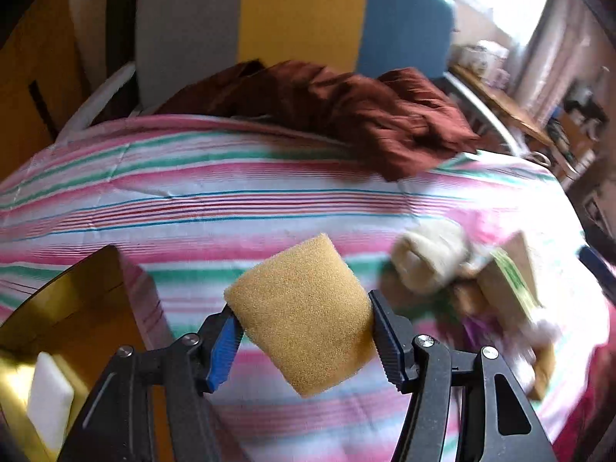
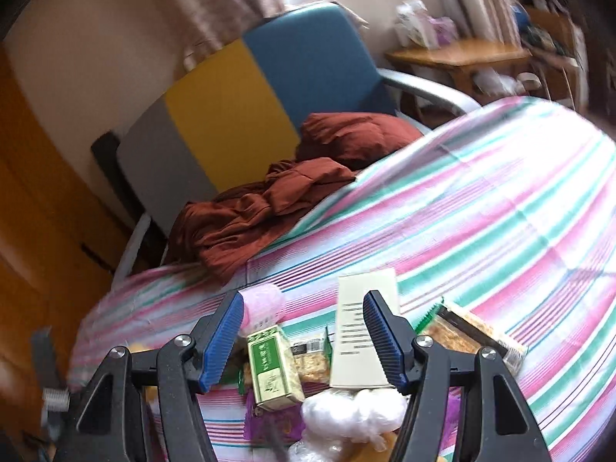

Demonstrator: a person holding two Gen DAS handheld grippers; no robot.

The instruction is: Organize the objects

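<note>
While the left claw (image 1: 304,323) grips a yellow sponge (image 1: 304,315) between its two jaws and holds it in the air above the striped cloth (image 1: 231,200) of the bench, the right claw (image 2: 304,331) stands open with nothing between its jaws. Below the right claw lies a pile of small things: a green and cream box (image 2: 273,369), a tall cream carton (image 2: 362,331) with small print on it, a pink roll (image 2: 263,304), a flat snack pack (image 2: 473,335) with a green edge and some white plastic wrap (image 2: 354,412). In the left wrist view the same pile is blurred at the right of the sponge, with a cream rolled cloth (image 1: 431,258) near it. At the lower left a gold tray (image 1: 65,308) holds a white block (image 1: 50,400). A crumpled brown garment (image 2: 261,211) lies over the far edge of the bench, in front of a chair (image 2: 238,88) with a grey, yellow and blue back.
</note>
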